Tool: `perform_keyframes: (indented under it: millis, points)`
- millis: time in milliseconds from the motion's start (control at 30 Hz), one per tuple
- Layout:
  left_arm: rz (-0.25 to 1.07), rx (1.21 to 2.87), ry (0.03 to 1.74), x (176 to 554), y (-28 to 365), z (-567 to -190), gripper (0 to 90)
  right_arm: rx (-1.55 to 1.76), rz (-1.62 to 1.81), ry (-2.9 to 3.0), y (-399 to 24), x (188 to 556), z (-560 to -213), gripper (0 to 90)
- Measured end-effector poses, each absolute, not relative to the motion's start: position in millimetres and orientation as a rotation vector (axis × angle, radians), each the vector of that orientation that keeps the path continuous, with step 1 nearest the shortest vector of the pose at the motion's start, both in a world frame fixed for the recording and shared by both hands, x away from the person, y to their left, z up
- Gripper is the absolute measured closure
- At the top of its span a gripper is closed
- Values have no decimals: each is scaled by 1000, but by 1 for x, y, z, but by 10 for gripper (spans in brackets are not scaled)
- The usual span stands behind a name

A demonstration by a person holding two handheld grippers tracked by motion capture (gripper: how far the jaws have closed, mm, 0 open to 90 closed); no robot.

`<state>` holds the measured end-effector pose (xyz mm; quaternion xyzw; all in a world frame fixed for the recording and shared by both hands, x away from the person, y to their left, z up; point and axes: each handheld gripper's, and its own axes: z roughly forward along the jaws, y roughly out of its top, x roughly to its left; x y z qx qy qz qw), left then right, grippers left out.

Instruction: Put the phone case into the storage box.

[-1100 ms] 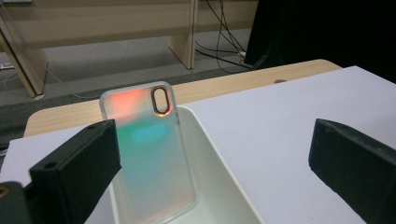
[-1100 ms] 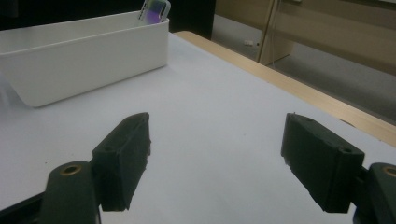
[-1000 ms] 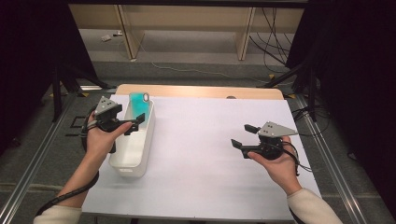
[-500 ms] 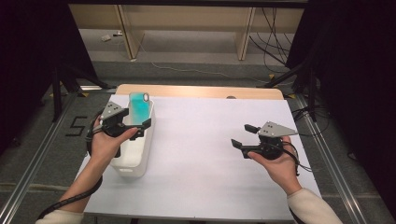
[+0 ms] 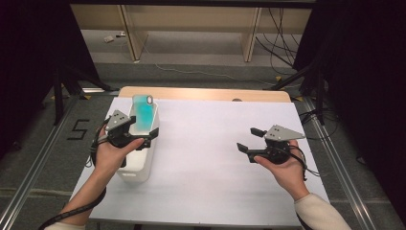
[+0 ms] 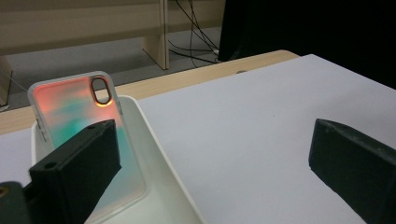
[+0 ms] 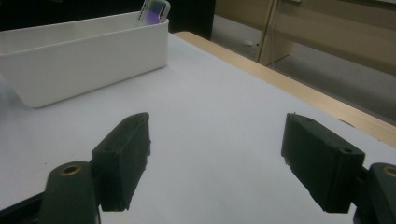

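A translucent teal phone case (image 5: 142, 109) stands tilted against the far end of a long white bin (image 5: 136, 170) on the left of the table. My left gripper (image 5: 143, 127) hovers over the bin just short of the case, open and holding nothing. In the left gripper view the case (image 6: 70, 109) glows orange and teal beyond the left jaw, inside the bin (image 6: 161, 158), and my left gripper (image 6: 210, 140) stands wide. My right gripper (image 5: 248, 139) is open and empty over the right half of the table. From my right gripper (image 7: 215, 144) the bin (image 7: 84, 56) and the case (image 7: 155, 10) lie far off.
A white sheet (image 5: 210, 143) covers the table, with a wooden strip (image 5: 201, 94) along the far edge. Beyond it are wooden shelf legs (image 5: 251, 33) and floor cables. Dark curtains hang on both sides.
My left gripper has drawn back slightly toward the person and away from the phone case, which stays leaning in the bin. The right gripper has not moved.
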<state>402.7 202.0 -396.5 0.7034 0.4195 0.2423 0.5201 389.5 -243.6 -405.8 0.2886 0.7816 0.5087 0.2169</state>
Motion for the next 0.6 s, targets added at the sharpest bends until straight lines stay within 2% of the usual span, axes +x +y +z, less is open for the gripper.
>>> perform_keyframes:
  millis: [600]
  points:
    - [572,1695,941,377,197,-401,12,795,1396,2177,-244,389,-405,250]
